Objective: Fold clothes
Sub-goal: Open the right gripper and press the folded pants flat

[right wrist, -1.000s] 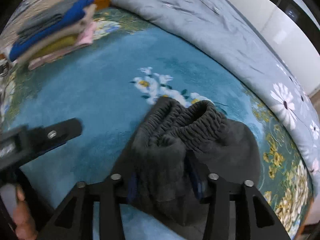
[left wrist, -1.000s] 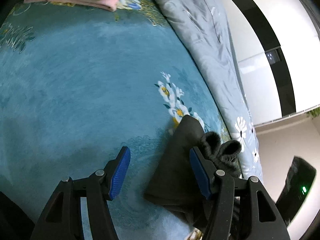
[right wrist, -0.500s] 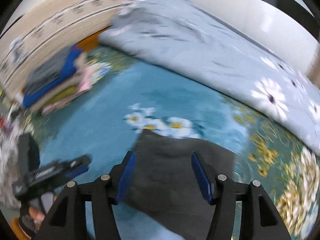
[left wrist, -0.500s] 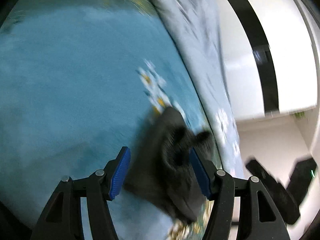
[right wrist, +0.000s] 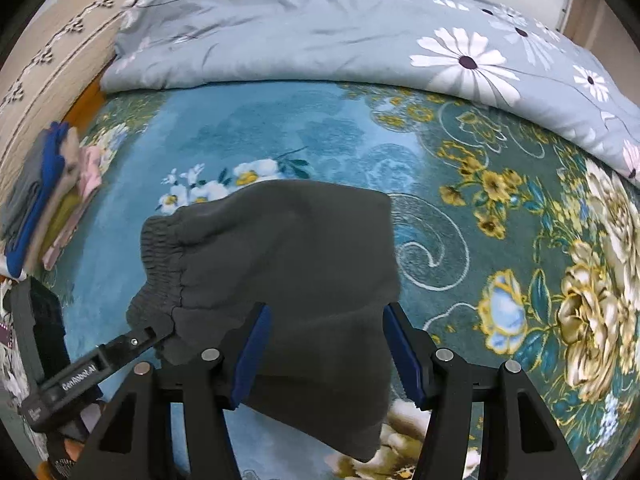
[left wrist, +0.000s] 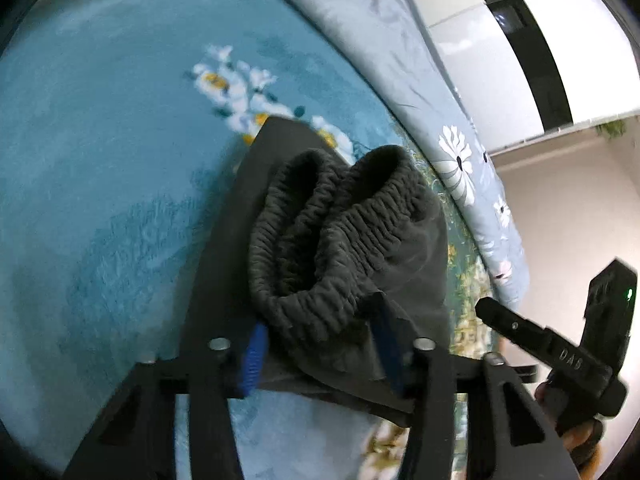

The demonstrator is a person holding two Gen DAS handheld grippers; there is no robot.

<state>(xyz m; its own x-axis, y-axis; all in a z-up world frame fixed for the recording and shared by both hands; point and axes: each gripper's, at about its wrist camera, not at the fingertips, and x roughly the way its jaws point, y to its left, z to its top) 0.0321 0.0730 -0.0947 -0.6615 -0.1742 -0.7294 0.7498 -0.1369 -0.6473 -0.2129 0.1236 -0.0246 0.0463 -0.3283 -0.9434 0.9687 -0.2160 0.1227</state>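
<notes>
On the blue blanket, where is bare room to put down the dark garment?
The widest bare patch of blanket lies between the dark garment, the grey quilt behind it and the stack of folded clothes at the left. The flowered strip right of the garment is also bare. It is crowded at the near edge, where both grippers meet the garment.

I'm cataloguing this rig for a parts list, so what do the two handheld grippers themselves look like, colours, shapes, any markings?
Both are matte black plastic with angular, triangular cut-out finger arms, silver round pivot pins and ribbed blue pads. The left gripper shows this in its own view, the right gripper likewise. Seen from the side, each has a black handle body with pale lettering too blurred to read; the right one's unit shows a small green light.
</notes>
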